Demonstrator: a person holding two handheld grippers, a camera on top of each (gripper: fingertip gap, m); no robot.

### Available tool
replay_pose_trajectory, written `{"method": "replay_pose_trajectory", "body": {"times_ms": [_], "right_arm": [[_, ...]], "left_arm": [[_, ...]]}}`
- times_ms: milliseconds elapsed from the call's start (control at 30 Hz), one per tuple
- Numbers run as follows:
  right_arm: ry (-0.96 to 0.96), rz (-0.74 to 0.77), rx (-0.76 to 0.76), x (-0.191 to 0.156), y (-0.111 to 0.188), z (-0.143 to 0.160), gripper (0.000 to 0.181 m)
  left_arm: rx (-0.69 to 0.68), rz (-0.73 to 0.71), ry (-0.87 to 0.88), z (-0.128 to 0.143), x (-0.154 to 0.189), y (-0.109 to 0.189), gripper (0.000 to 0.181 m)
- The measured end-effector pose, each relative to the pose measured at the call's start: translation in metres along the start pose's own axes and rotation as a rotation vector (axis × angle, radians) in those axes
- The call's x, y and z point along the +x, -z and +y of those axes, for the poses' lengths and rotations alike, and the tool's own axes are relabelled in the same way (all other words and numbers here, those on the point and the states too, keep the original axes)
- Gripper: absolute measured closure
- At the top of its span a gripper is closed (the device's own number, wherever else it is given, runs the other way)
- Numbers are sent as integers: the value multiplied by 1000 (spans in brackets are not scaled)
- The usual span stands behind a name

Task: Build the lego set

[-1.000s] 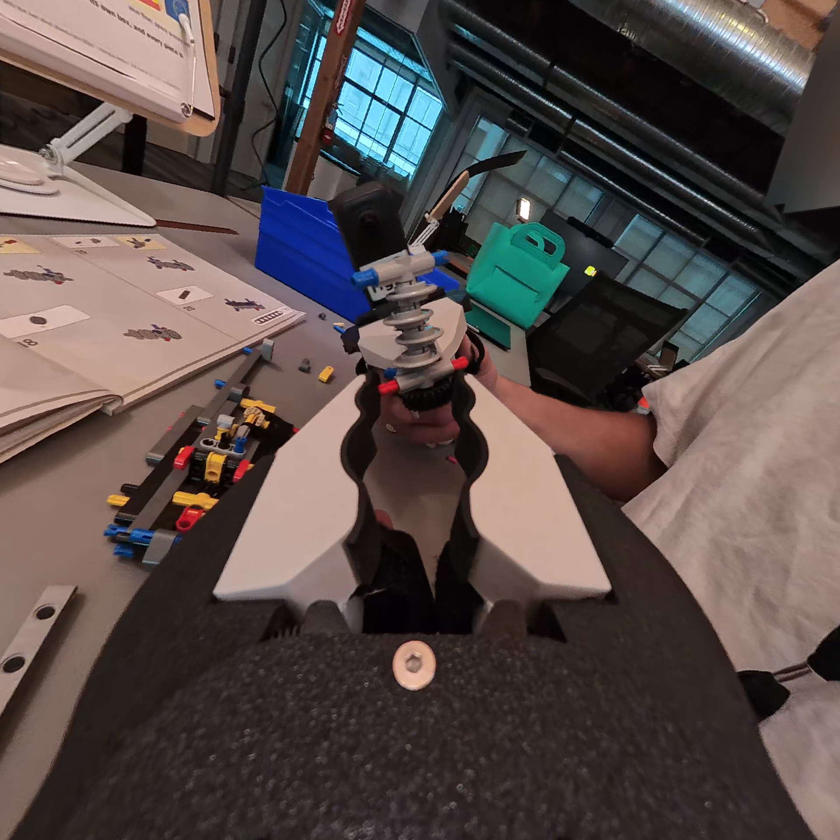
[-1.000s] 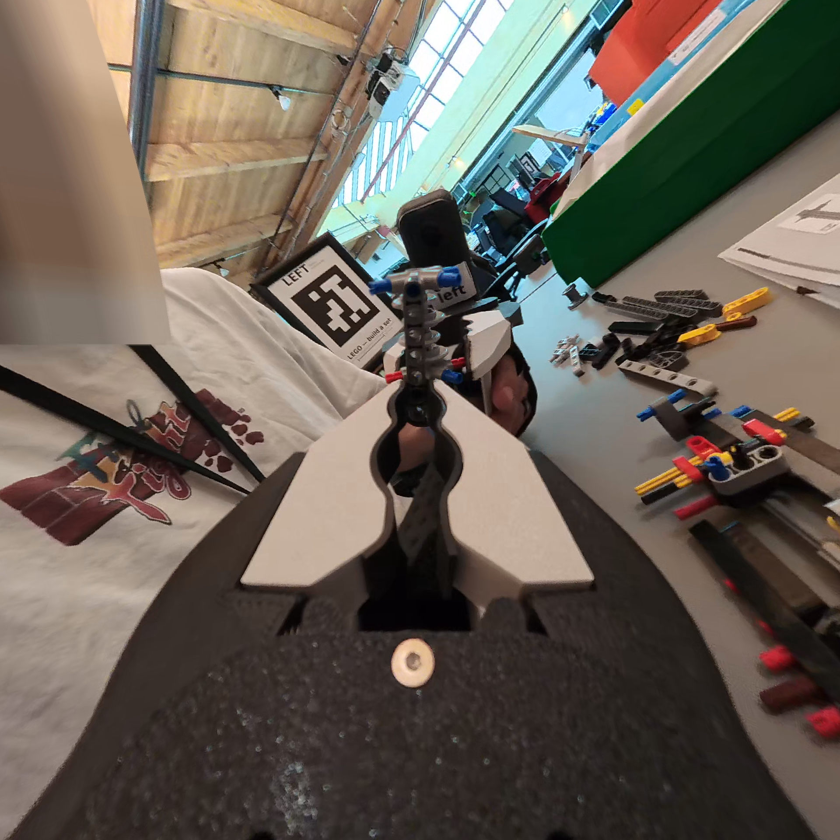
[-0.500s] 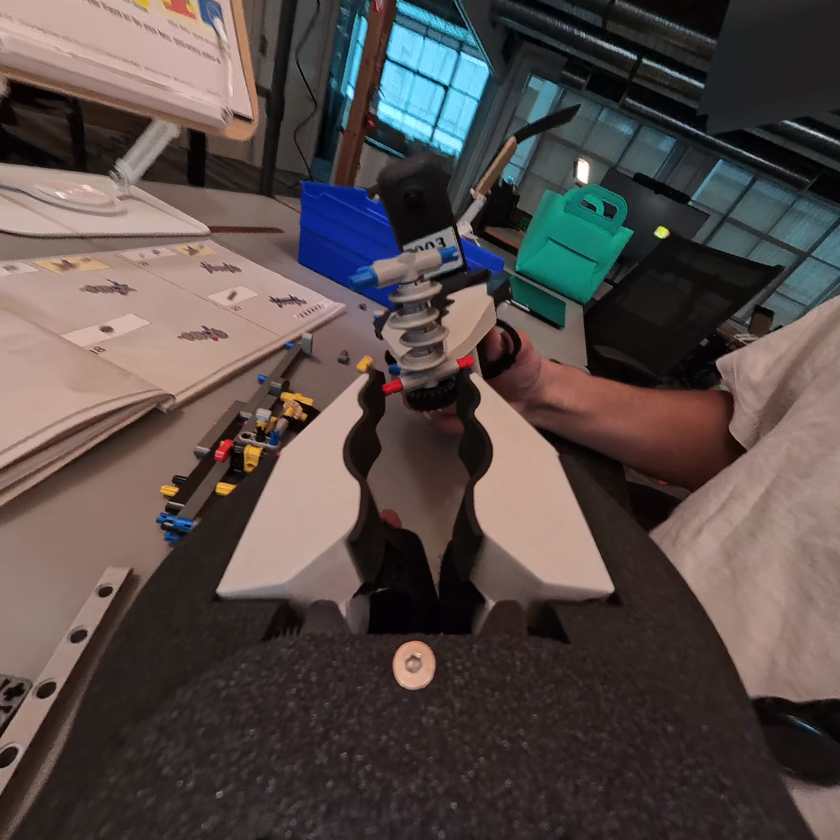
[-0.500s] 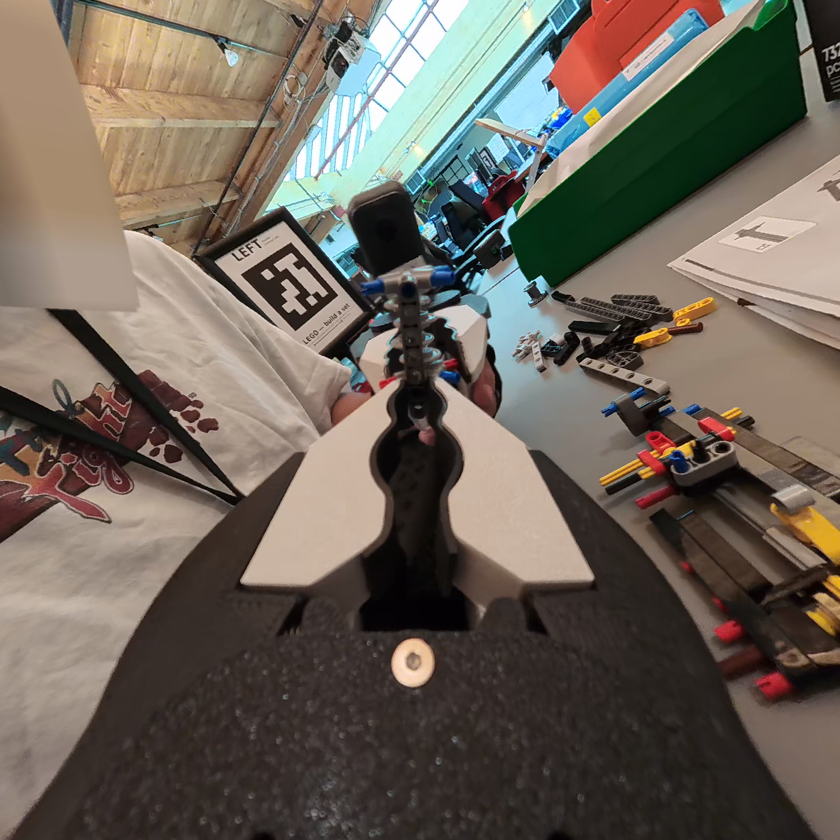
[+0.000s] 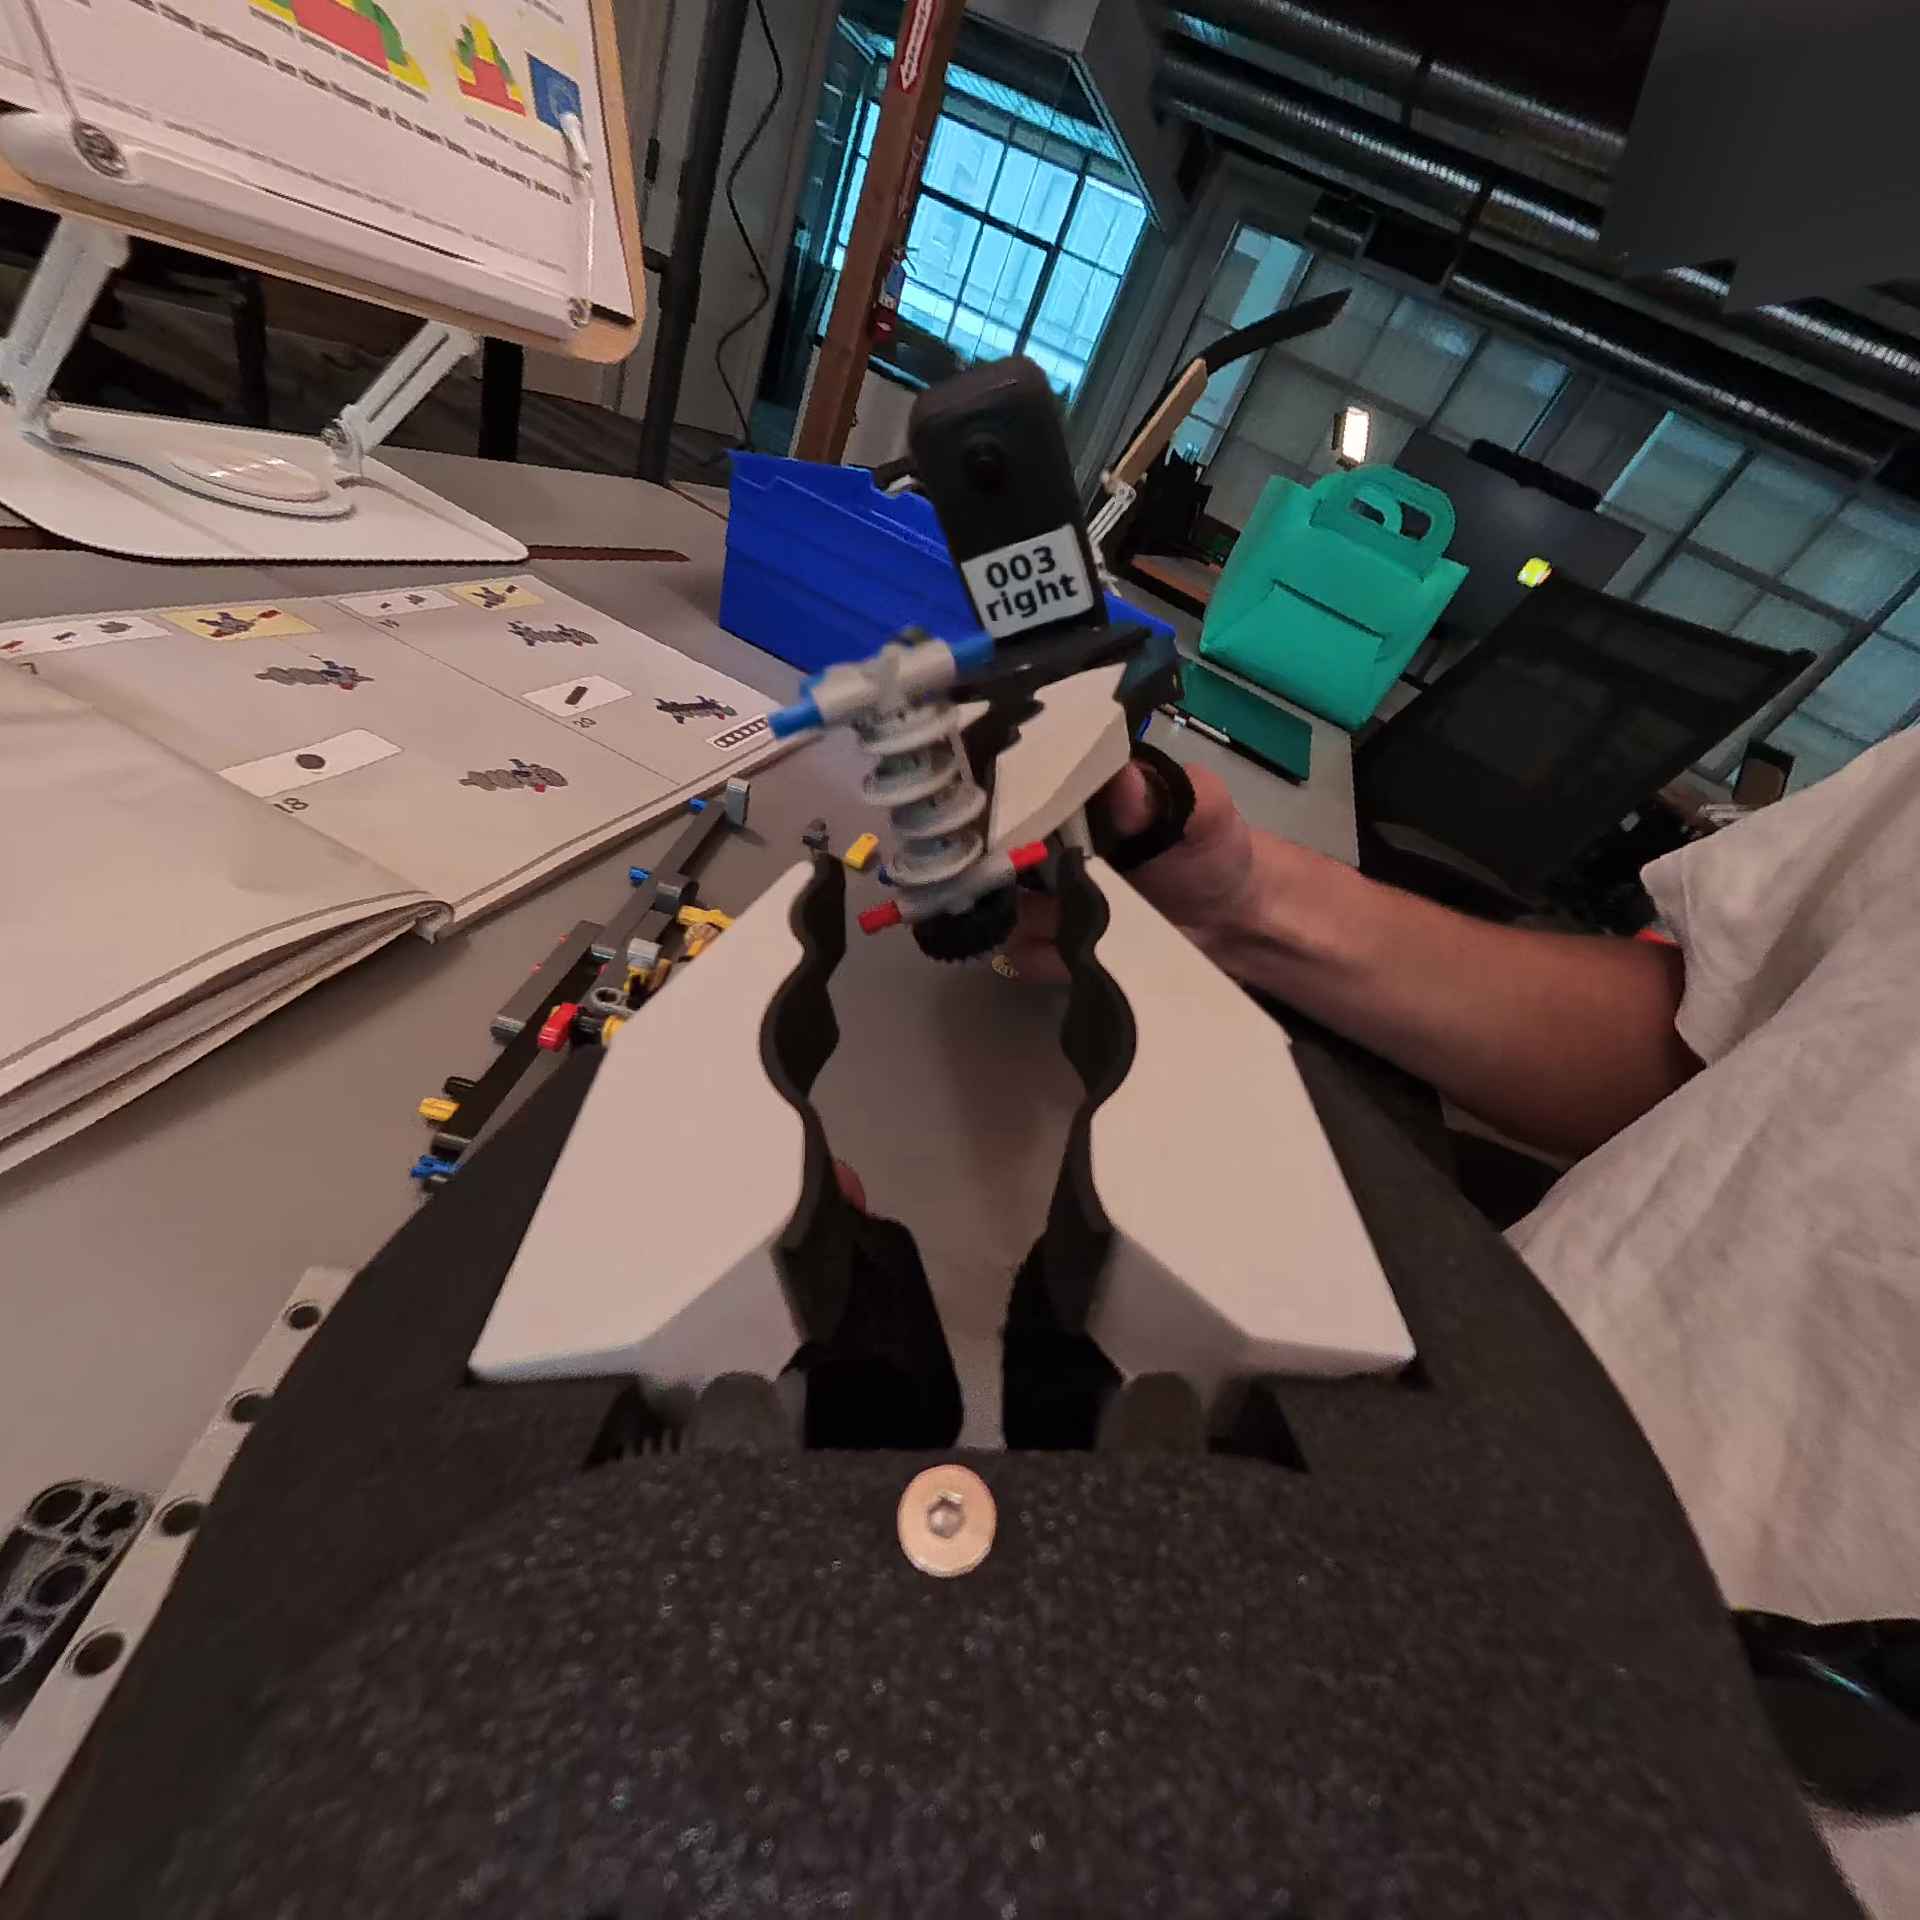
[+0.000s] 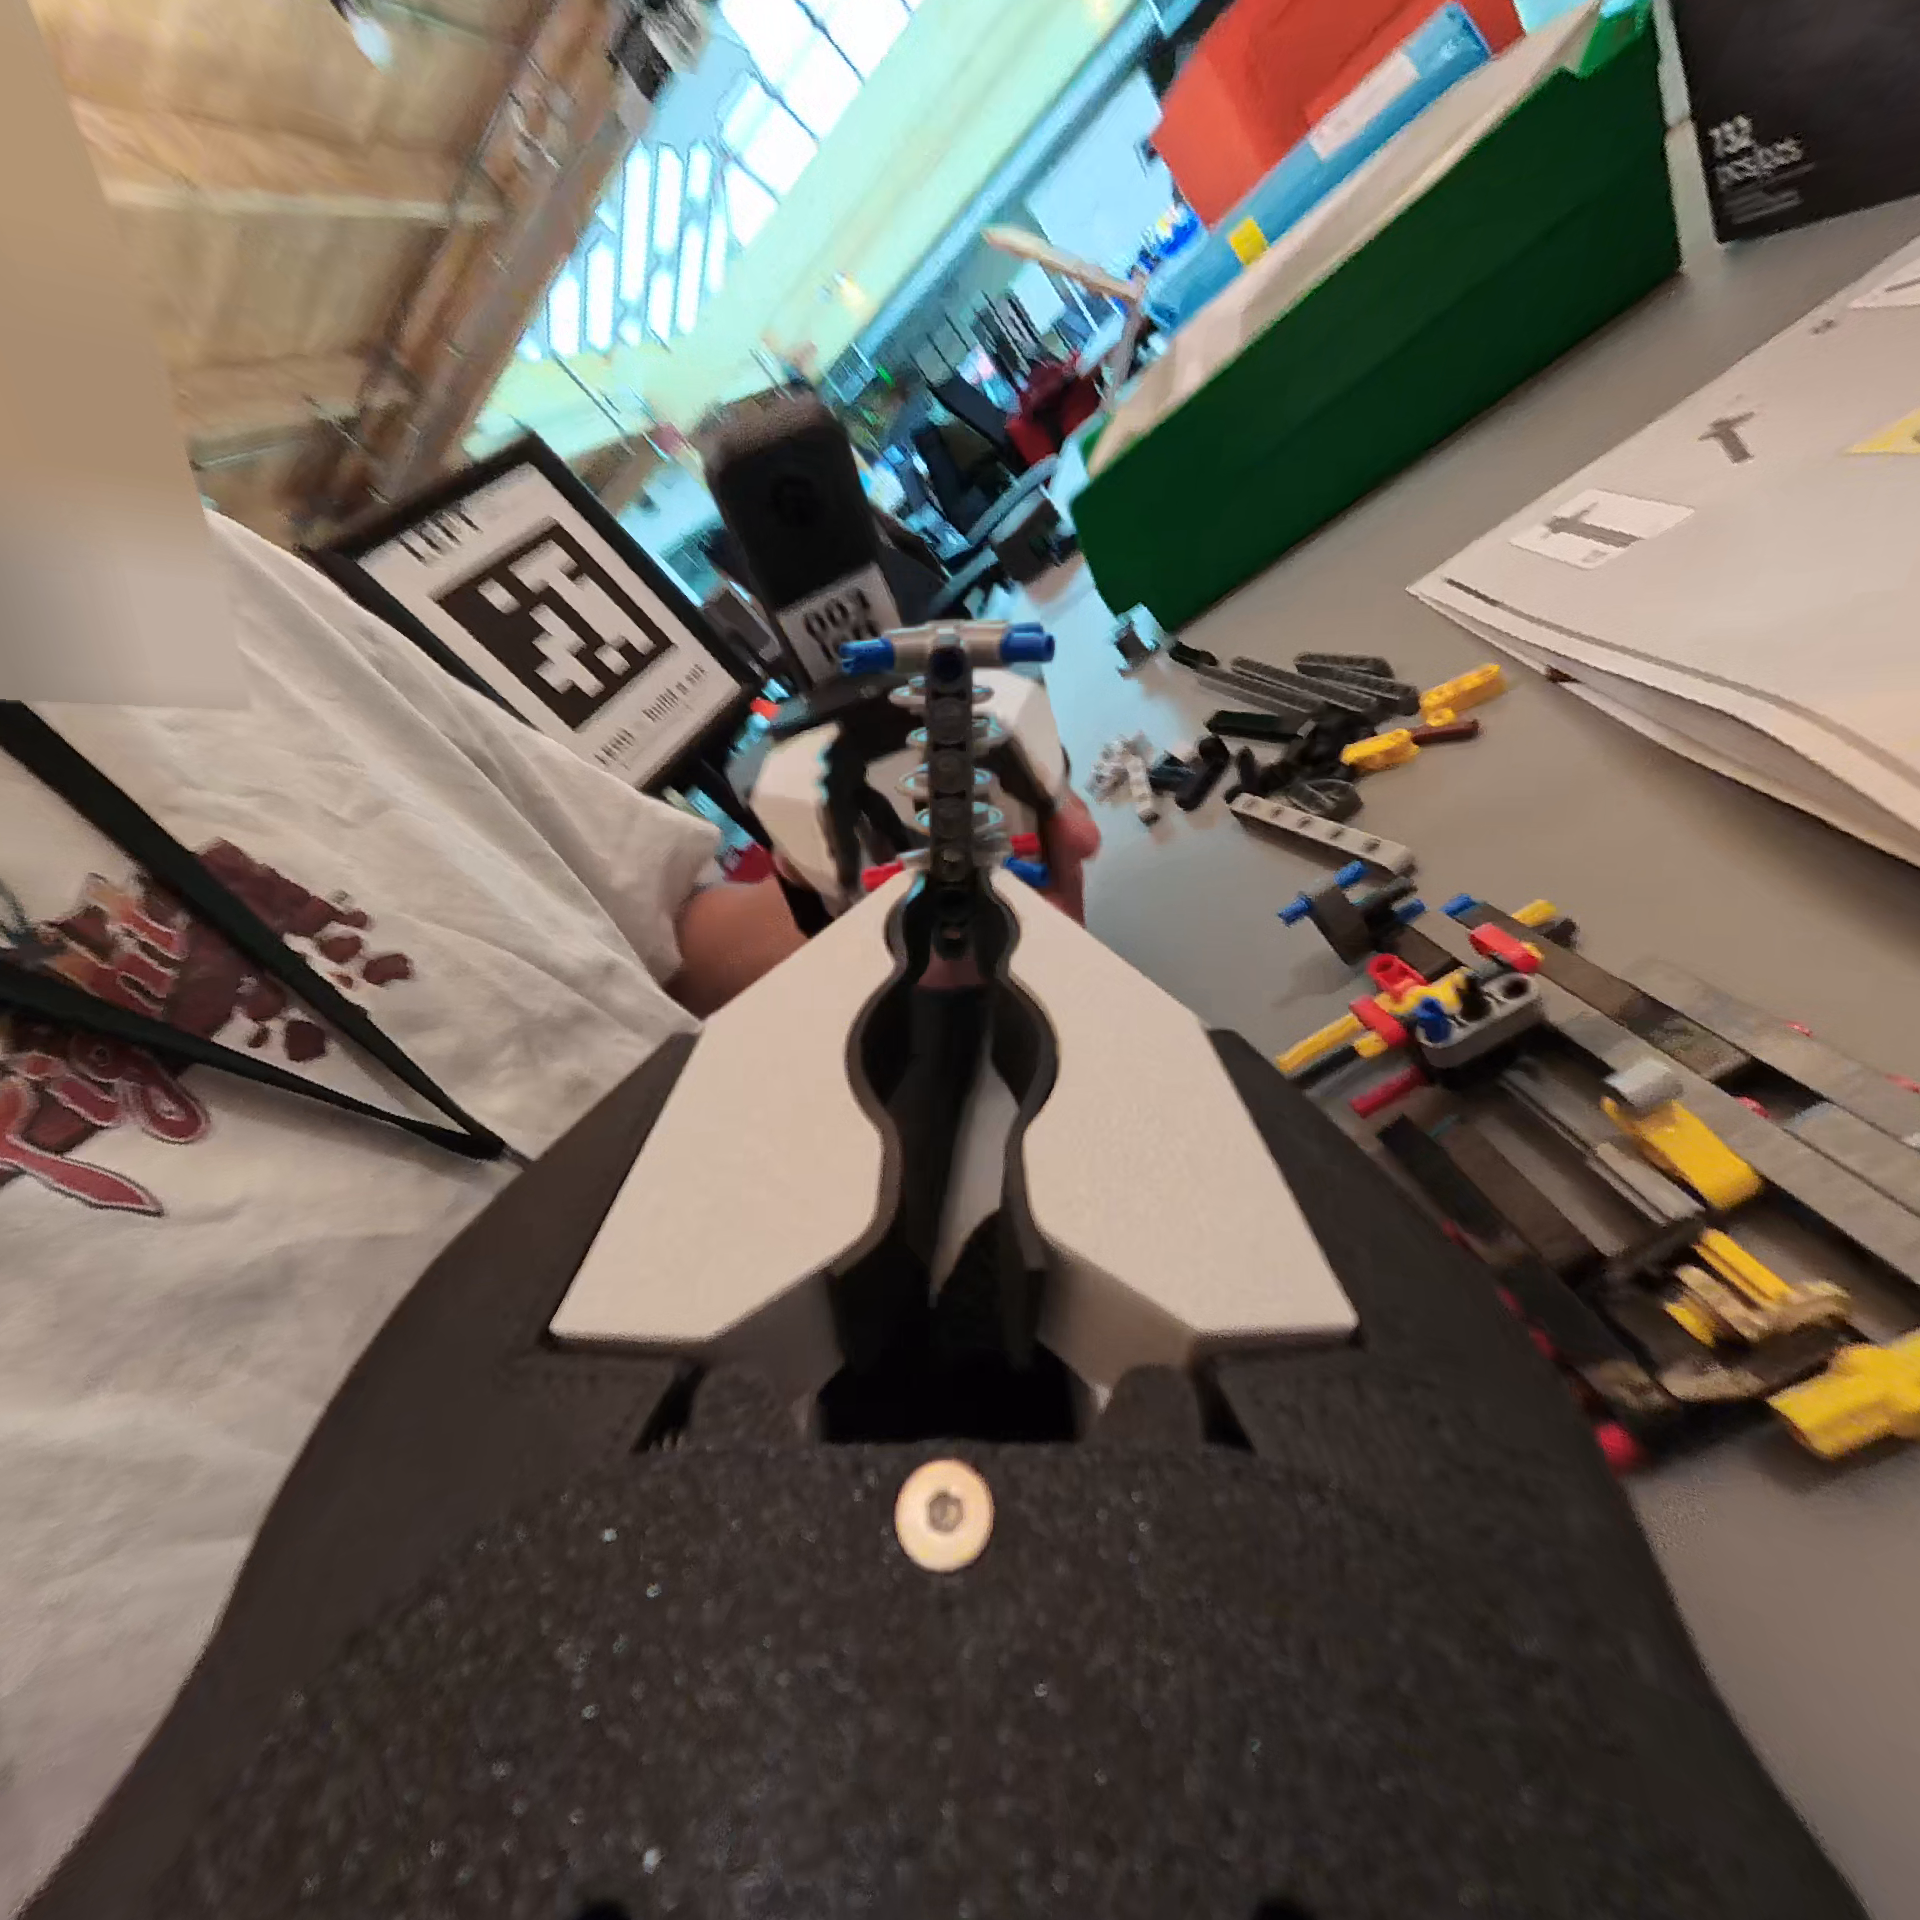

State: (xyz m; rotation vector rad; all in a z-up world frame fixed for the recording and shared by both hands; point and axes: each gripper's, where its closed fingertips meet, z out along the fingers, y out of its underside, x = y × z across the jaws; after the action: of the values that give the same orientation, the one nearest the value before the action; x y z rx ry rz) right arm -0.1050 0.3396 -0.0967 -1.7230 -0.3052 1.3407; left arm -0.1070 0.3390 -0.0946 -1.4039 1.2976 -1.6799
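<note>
A shock absorber assembly (image 6: 951,748), a grey spring on a black beam with blue pins on top and red pins at the base, is held up in the air. My right gripper (image 6: 951,904) is shut on its lower end. In the left wrist view the assembly (image 5: 925,800) leans left, with its black base just between my left fingertips. My left gripper (image 5: 945,894) is open with a wide gap and holds nothing. The right gripper (image 5: 1049,748) faces it from beyond. The left gripper's white fingers (image 6: 795,795) show behind the assembly in the right wrist view.
A partly built black chassis (image 6: 1558,1091) with yellow, red and blue parts lies on the grey table (image 5: 156,1247). Loose parts (image 6: 1299,727), an open instruction booklet (image 5: 312,790), a blue bin (image 5: 831,561), a green box (image 6: 1351,343) and a document stand (image 5: 312,156) surround it. A person's arm (image 5: 1403,987) is at right. The tips of both grippers are at nearly the same place.
Both grippers have swung together toward the table, so more of it shows. The right gripper keeps hold of the assembly, which now leans left. The left gripper stays open.
</note>
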Motion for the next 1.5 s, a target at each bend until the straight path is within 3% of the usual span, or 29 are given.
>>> {"method": "replay_pose_trajectory", "body": {"times_ms": [200,300,400,533,700,833,933,1033,1200,1233,1333,1500], "right_arm": [[26,-3,-165,-6,-8,13,175],[39,15,-208,-6,-11,16,175],[80,31,-117,-10,-6,2,161],[156,97,-25,-10,-2,-15,163],[149,118,-40,-8,-10,-14,173],[108,288,-32,10,-10,-17,175],[76,488,86,29,-6,-28,175],[5,560,239,36,-2,-33,175],[-21,595,380,39,-4,-34,175],[-16,597,392,39,-5,-34,175],[3,614,407,39,-5,-32,176],[-92,527,418,37,-7,-25,176]], "left_arm": [[45,65,81,-9,1,6,163],[44,56,61,-8,1,6,164],[76,80,128,-12,-1,9,166],[87,103,129,-14,2,10,166],[49,107,103,-8,7,4,166],[17,-44,68,-2,-15,0,161],[3,-168,-40,-2,-26,1,136],[-60,-272,-157,5,-29,-3,116],[-94,-506,-225,10,-44,-10,126],[-85,-526,-229,8,-46,-10,125],[-78,-556,-248,4,-49,-8,148],[-142,-563,-342,11,-49,-12,144]]}}
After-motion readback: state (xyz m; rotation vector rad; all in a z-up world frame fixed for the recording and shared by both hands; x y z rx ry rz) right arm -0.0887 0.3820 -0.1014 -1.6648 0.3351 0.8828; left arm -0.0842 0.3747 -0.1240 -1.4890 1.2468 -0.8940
